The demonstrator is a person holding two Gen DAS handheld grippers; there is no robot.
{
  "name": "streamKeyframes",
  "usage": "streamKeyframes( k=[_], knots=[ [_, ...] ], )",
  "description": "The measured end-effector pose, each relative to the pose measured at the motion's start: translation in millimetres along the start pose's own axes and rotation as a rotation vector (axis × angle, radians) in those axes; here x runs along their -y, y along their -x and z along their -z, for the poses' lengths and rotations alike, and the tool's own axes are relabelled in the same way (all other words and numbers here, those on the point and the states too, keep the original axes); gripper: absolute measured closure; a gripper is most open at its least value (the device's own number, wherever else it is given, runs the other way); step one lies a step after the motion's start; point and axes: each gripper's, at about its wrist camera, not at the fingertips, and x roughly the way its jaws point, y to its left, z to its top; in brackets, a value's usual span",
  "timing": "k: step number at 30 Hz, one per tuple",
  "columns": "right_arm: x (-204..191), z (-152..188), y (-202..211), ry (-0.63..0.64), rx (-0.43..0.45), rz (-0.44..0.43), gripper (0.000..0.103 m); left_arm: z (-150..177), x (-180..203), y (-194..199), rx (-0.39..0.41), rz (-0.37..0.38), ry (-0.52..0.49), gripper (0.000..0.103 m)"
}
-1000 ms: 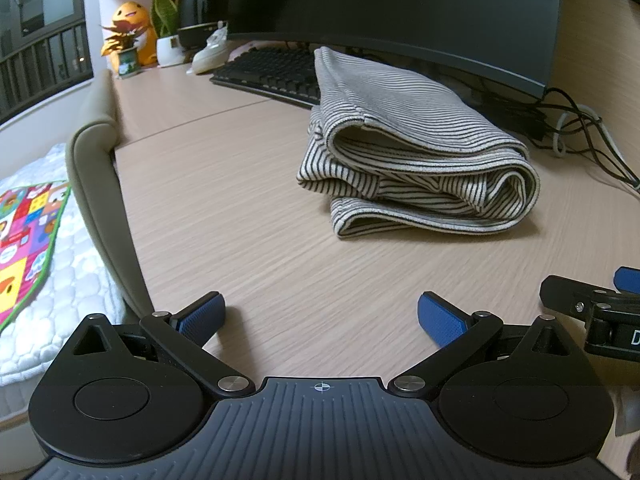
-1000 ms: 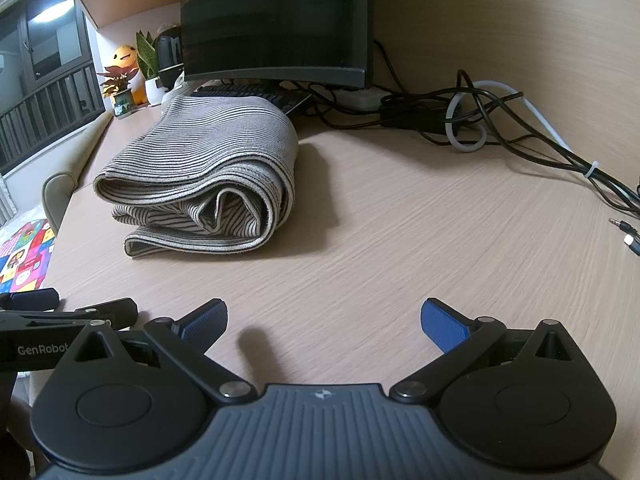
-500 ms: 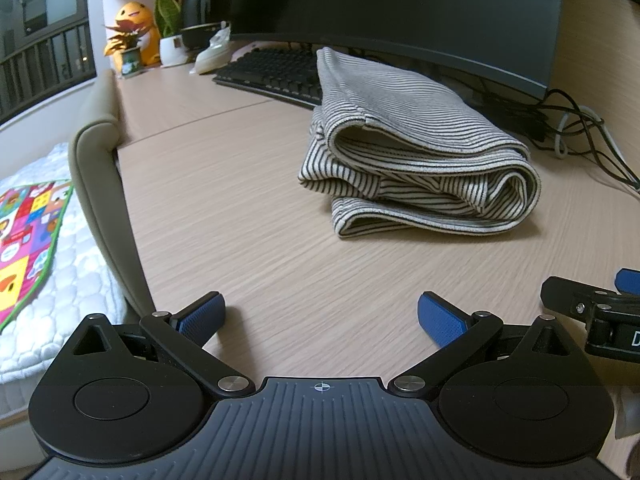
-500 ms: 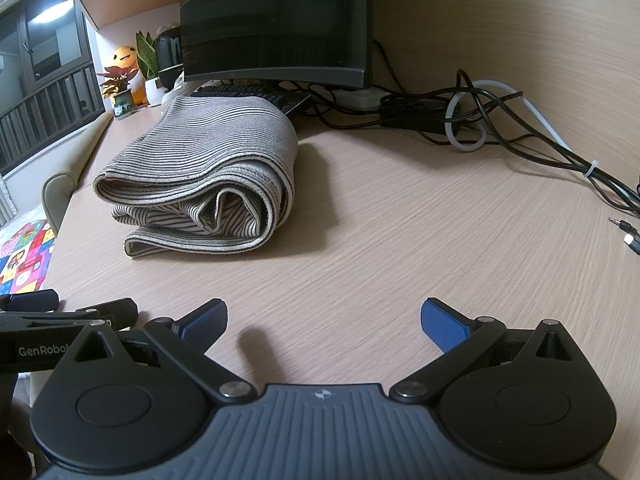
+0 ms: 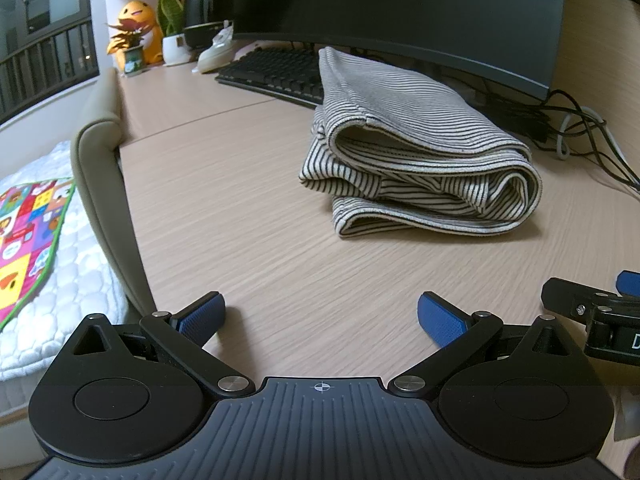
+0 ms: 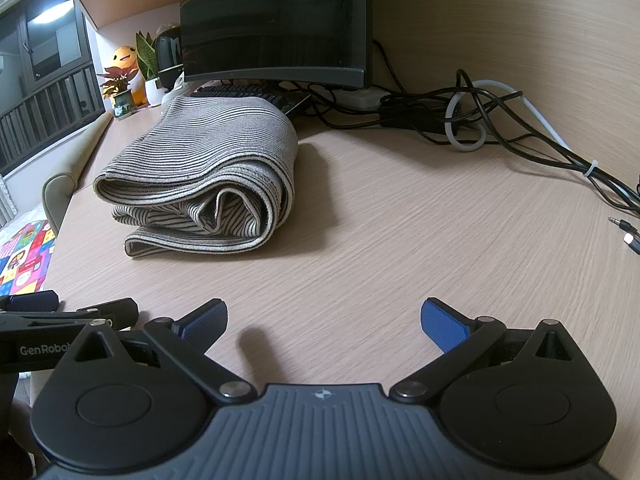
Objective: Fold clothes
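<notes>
A striped grey-and-white garment (image 5: pixel 416 152) lies folded in a thick bundle on the wooden desk (image 5: pixel 240 216), in front of the monitor; it also shows in the right wrist view (image 6: pixel 208 176). My left gripper (image 5: pixel 320 318) is open and empty, low over the desk's near edge, well short of the garment. My right gripper (image 6: pixel 324 320) is open and empty, also near the front edge, right of the left one. The right gripper's tip shows in the left wrist view (image 5: pixel 592 312), and the left gripper's in the right wrist view (image 6: pixel 72 312).
A dark monitor (image 5: pixel 400 12) and keyboard (image 5: pixel 276 72) stand behind the garment. Tangled cables (image 6: pixel 500 120) and loose plugs (image 6: pixel 624 232) lie at the right back. Potted plants and a yellow toy (image 5: pixel 136 28) sit far left. A chair back (image 5: pixel 96 168) stands beside the desk's left edge.
The left wrist view has shifted very slightly; the garment and both open grippers stand as before.
</notes>
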Motion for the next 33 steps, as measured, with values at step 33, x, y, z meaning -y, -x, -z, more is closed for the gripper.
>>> streamKeyframes(
  k=[33],
  knots=[
    [-1.3, 1.1, 0.7, 0.005, -0.002, 0.013, 0.000, 0.6, 0.4, 0.9, 0.006, 0.002, -0.001, 0.000]
  ],
)
